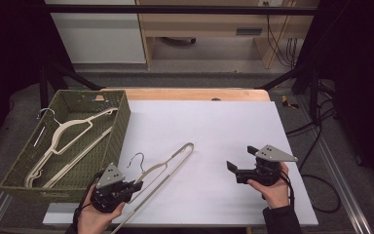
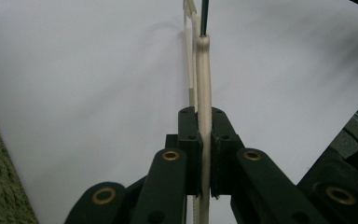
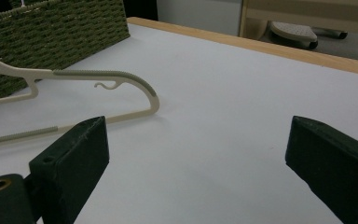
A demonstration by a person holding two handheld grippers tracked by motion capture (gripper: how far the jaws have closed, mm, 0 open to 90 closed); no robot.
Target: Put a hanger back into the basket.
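Observation:
A beige plastic hanger (image 1: pixel 168 163) with a dark wire hook lies slanted on the white board (image 1: pixel 214 126) at the front left. My left gripper (image 1: pixel 135 185) is shut on its lower part. In the left gripper view the jaws (image 2: pixel 202 116) pinch the hanger's thin beige bar (image 2: pixel 203 79), which runs straight ahead. My right gripper (image 1: pixel 241 157) hovers at the front right with its jaws wide open and nothing between them. In the right gripper view the open gripper (image 3: pixel 200 158) faces the hanger's curved end (image 3: pixel 121 77).
A green woven basket (image 1: pixel 121 122) stands at the left edge with several beige hangers (image 1: pixel 68 131) inside; the right gripper view shows its wall (image 3: pixel 60 28). A wooden table edge (image 1: pixel 195 93) borders the board's far side. Cables (image 1: pixel 316 131) lie on the floor at the right.

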